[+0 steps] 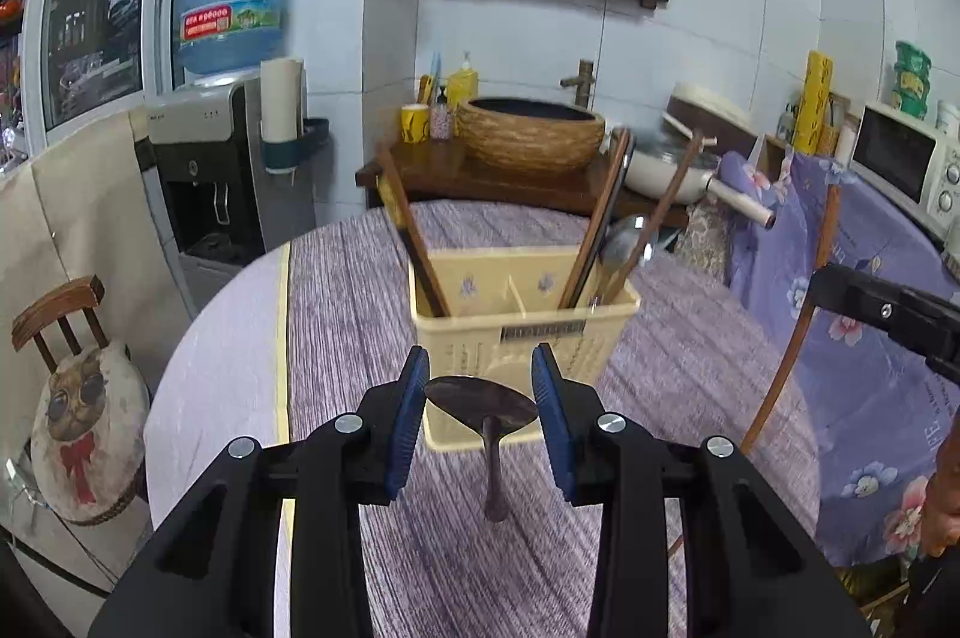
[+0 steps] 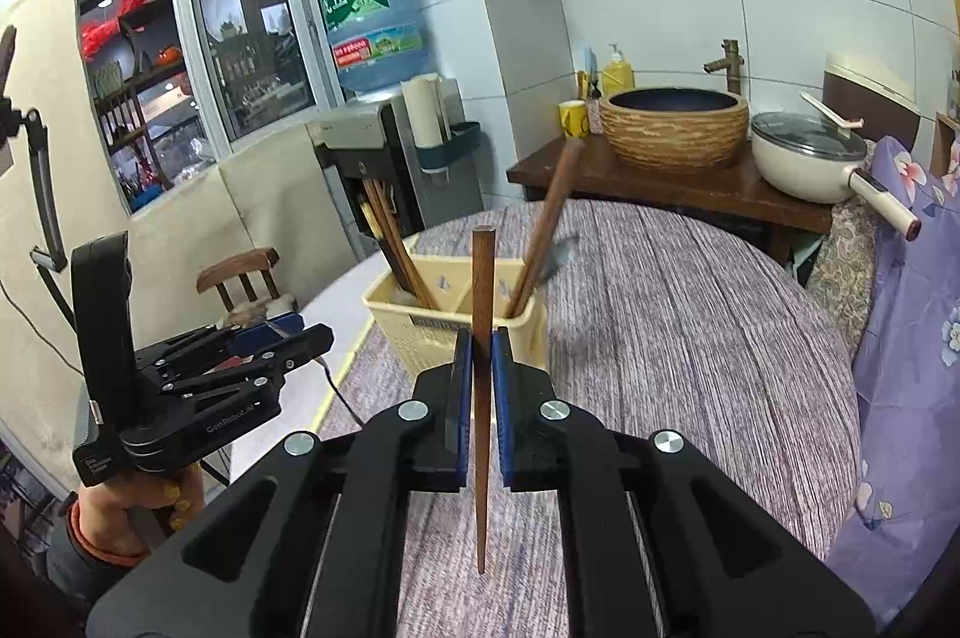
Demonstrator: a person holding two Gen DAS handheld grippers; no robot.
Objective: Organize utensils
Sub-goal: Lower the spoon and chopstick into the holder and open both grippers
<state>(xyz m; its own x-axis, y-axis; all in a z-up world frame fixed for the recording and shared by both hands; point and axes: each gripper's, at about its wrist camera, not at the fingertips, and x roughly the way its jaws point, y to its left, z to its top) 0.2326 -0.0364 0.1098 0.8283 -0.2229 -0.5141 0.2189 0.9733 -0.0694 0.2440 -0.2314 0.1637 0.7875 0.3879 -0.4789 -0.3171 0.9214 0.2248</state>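
Note:
A cream two-compartment utensil holder [image 1: 528,332] stands on the purple tablecloth, also in the right wrist view [image 2: 420,332]. Its left compartment holds wooden chopsticks [image 1: 414,242], its right one chopsticks and a metal spoon [image 1: 624,242]. My left gripper [image 1: 480,380] is open just before the holder, and a dark spoon [image 1: 483,407] sits between its blue pads, bowl up, handle hanging down. My right gripper [image 2: 480,344] is shut on a single wooden chopstick [image 2: 482,398], held upright just before the holder. The left gripper also shows in the right wrist view [image 2: 294,332].
The round table [image 2: 690,338] has a yellow stripe near its left edge. Behind it stands a dark wooden counter [image 1: 480,176] with a woven basin, a yellow cup and a white pan. A water dispenser [image 1: 204,170] and a small chair [image 1: 66,314] stand at the left.

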